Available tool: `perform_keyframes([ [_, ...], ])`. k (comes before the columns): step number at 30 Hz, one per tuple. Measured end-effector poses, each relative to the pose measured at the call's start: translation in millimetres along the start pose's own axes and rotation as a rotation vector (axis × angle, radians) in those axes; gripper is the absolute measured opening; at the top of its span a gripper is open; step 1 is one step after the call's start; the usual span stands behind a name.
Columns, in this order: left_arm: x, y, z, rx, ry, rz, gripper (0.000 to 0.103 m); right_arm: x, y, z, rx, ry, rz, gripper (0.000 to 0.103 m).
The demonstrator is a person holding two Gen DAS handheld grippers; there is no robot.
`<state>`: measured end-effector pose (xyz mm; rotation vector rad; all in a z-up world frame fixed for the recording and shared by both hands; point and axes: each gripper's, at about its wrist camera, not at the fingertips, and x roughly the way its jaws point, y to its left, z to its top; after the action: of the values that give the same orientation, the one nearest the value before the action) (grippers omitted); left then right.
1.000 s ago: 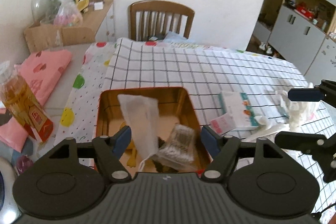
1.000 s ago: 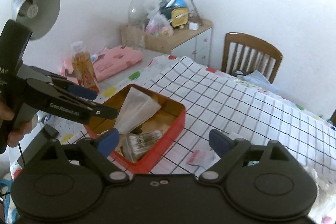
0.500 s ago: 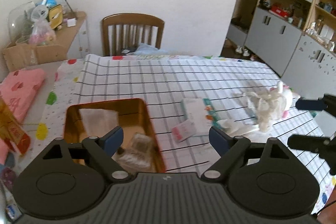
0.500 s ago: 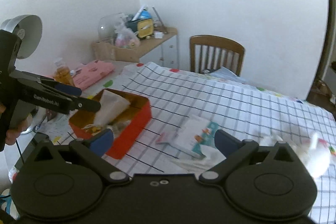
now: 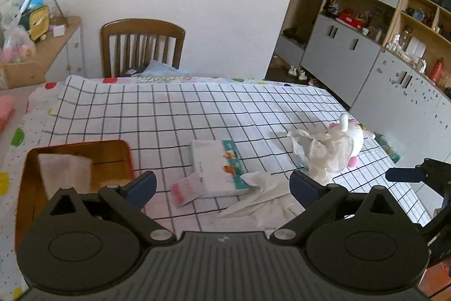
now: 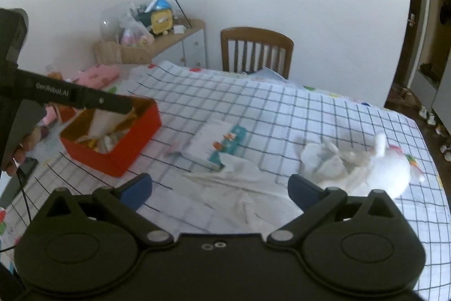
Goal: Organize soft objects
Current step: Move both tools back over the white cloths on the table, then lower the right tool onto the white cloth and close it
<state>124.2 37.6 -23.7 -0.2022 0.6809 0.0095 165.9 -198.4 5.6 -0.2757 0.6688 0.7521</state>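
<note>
Left gripper: black two-finger tool with blue pads, held above the near edge of the tabletop, jaws wide apart and nothing between them.
Right gripper: same build, also above the near edge, jaws spread wide and empty; its view is smeared with motion blur.
Tablecloth: white cloth with a black grid covering the tabletop, with a dotted and coloured-spot border along the left edge.
Red tin: square red metal box with a gold inside, toward the near left corner of the tabletop; a white folded cloth piece stands in it with other small items that are too blurred to name.
Tissue pack: flat white and teal packet lying in the near middle of the tabletop, just right of the tin.
Pink sachet: small pink and white packet touching the near left corner of the tissue pack.
Loose white tissue: crumpled sheets lying at the pack's near right corner, close to the near edge.
Crumpled plastic bag: whitish, bunched, near the right edge of the tabletop.
Plush toy: white with pink, lying against the far side of the bag at the right edge.
Wooden chair: brown, slatted back, at the far edge.
</note>
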Motion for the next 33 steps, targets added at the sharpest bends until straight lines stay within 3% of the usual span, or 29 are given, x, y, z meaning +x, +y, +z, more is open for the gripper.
perform_keyframes([
  [6,28.8,-25.5,-14.9,0.064,0.079,-0.035,0.103,13.4,-26.4,-12.2,0.046,0.048,-0.021,0.102],
  [15,57.8,-53.5,-53.4,0.130,0.134,-0.031,0.103,55.6,-59.3,-10.3,0.089,0.105,0.003,0.102],
  [24,79.2,-77.9,-84.9,0.167,0.193,-0.058,0.103,114.8,-54.6,-3.6,0.041,0.184,0.066,0.102],
  [33,93.0,-77.8,-103.5,0.147,0.250,-0.038,0.103,158.1,-44.7,-5.0,-0.029,0.231,0.094,0.102],
])
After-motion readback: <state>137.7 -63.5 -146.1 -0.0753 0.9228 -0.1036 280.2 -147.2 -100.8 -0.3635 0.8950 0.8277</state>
